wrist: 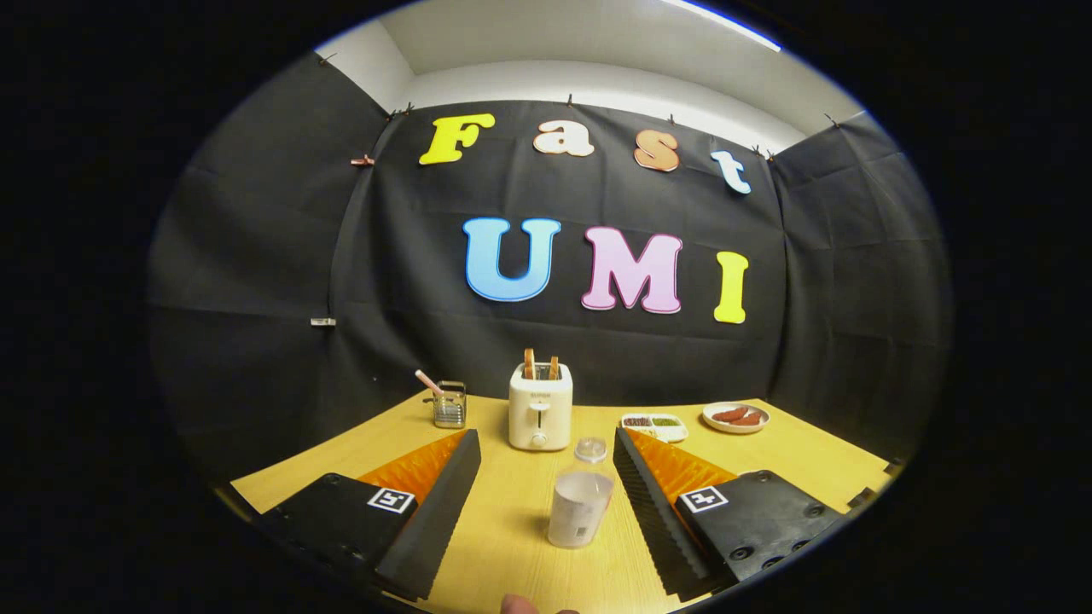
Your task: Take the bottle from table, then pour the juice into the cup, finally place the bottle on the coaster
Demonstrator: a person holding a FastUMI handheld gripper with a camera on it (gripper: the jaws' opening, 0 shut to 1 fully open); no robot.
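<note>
Gripper view: the tool has its fingers spread wide, gripping nothing. The clear plastic bottle stands upright between them, mid-desk, toaster beyond. It looks light, smooth and likely to flex; grip the labelled mid-body, squeezing gently.

The gripper is spread wide, its 2 fingers apart on either side of a clear bottle standing upright on the wooden table, touching neither. Beyond it at 12 o'clock stands a white toaster; at 11 a small metal holder; at 1 a tray and a plate.
</note>
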